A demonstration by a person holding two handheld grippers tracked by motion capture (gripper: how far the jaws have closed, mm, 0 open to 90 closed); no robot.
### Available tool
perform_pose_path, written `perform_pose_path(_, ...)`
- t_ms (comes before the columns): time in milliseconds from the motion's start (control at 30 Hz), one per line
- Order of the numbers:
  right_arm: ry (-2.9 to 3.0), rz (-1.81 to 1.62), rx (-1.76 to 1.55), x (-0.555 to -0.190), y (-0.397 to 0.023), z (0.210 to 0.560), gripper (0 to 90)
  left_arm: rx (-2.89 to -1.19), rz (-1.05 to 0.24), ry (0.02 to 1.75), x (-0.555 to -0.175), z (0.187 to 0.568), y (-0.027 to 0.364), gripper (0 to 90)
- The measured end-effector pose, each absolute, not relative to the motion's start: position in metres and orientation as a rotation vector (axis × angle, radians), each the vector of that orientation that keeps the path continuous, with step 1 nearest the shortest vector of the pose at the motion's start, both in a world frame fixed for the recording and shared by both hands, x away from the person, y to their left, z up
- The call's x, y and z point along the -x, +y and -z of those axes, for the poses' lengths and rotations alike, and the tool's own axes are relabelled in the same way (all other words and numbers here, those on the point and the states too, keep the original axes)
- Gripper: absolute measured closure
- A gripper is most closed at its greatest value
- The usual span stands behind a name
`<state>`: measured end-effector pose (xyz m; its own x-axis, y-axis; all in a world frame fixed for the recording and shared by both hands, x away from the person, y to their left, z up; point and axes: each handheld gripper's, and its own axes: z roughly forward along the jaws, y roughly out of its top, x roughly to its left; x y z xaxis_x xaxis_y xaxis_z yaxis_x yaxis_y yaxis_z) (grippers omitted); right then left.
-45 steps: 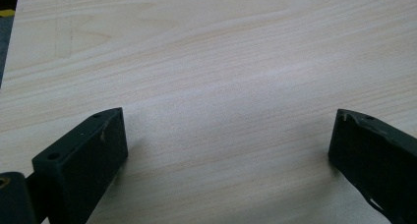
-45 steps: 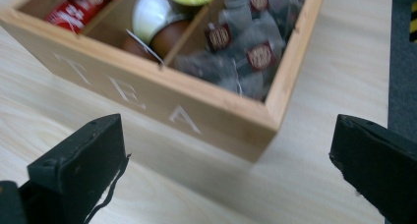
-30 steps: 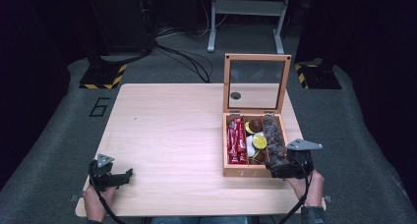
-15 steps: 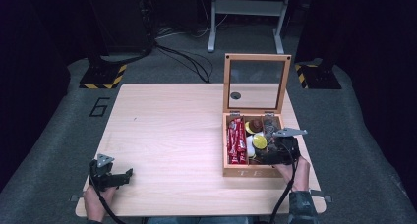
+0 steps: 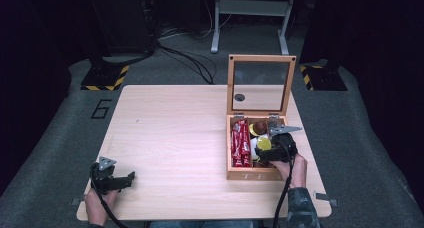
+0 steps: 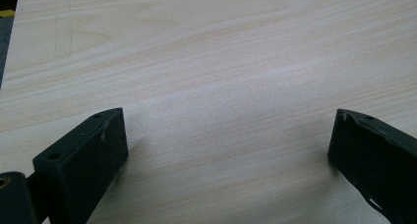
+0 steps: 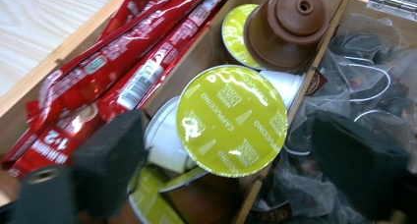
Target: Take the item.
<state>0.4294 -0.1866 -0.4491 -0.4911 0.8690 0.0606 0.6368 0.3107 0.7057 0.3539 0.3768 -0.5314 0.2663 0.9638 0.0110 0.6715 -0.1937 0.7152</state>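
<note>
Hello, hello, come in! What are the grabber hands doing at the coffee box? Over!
Right gripper over wooden box, fingers just been closing around green-lidded capsule, not pressing yet. Left gripper open, on table. Brown capsule close behind.

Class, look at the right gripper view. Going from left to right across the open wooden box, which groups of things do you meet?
Red sachets → capsule with the yellow-green "Cappuccino" lid → dark tea bags in clear wrappers.
</note>
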Motion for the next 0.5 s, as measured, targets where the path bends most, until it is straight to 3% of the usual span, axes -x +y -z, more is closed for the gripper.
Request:
perform_pose_path(233, 2.232, -0.942, -1.383, -0.4334, -0.183, 0.4525, 27.5, -1.945, -0.634, 1.472, -0.3538, 0.5314, 0.3767, 1.5)
perform_pose_path(500, 2.228, -0.926, -1.389, -0.4333, -0.1842, 0.4526, 32.1, -1.942, -0.634, 1.472, -0.3537, 0.5315, 0.3765, 1.5)
